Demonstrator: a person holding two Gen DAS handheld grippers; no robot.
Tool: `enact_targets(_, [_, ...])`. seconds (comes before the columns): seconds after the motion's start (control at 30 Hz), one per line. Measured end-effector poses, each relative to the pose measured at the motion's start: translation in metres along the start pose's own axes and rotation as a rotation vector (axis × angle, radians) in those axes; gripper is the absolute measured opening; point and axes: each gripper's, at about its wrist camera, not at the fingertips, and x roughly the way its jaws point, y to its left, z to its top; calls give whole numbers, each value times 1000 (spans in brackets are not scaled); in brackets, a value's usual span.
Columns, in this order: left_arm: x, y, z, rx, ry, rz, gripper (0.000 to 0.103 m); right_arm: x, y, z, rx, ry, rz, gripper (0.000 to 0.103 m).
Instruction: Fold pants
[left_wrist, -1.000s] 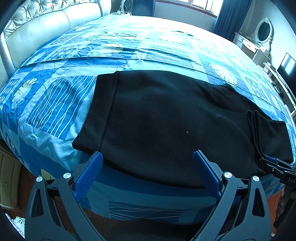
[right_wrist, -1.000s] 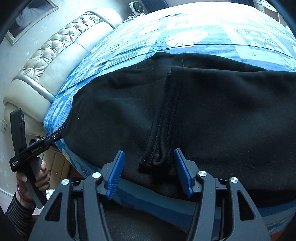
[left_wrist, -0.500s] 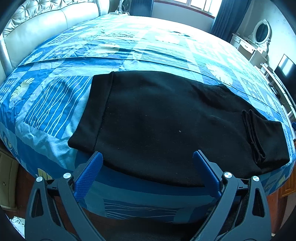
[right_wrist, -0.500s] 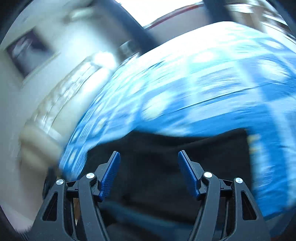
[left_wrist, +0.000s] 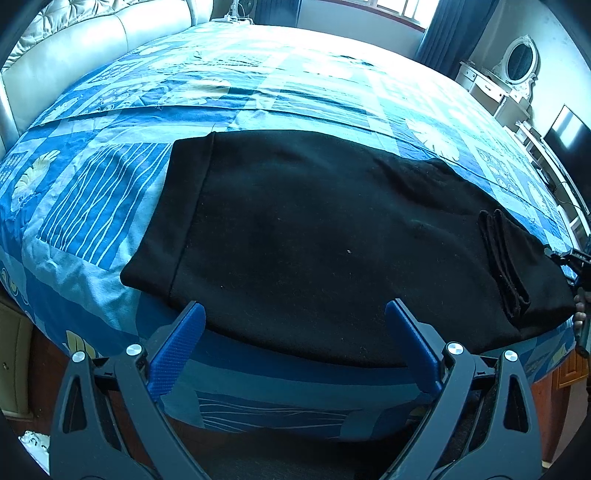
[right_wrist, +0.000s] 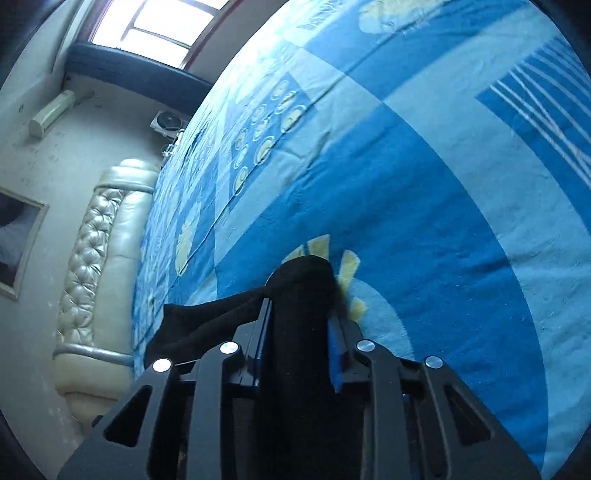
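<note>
- Between the left tool's (left_wrist: 293, 345) spread blue fingers (left_wrist: 177, 349), nothing is held; it hangs just short of the bed's (left_wrist: 92, 288) near edge.
- Just beyond lie the black pants (left_wrist: 314, 236), long axis running left to right, waistband at left.
- Off at their right end, the right tool (right_wrist: 301, 295) is clenched on the pants' cuff end, so I judge it leads the fold toward the waistband.

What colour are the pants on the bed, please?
Plain black pants, clearest in the left wrist view.
</note>
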Motion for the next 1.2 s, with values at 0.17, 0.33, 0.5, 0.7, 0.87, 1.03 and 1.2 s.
enact_targets(0.17, [3, 2, -1, -9, 11, -2, 98, -9, -4, -6, 37, -3, 68, 32])
enact_targets(0.33, [1, 2, -1, -4, 4, 2, 98, -35, -18, -29, 84, -7, 157, 41])
enact_targets(0.5, [2, 3, -1, -12, 8, -2, 98, -56, -35, -67, 122, 21, 234, 44])
enact_targets(0.7, [1, 2, -2, -8, 7, 2, 98, -49, -35, -82, 60, 25, 111, 26])
enact_targets(0.87, [1, 4, -1, -7, 3, 8, 98, -50, -32, -83, 65, 4, 101, 26])
enact_targets(1.03, [-3, 11, 2, -27, -8, 8, 98, -86, 8, -76, -16, -143, -71, 31])
enact_targets(1.2, [-4, 15, 5, -50, -19, 6, 98, -68, 74, -85, -109, -118, 61, 31])
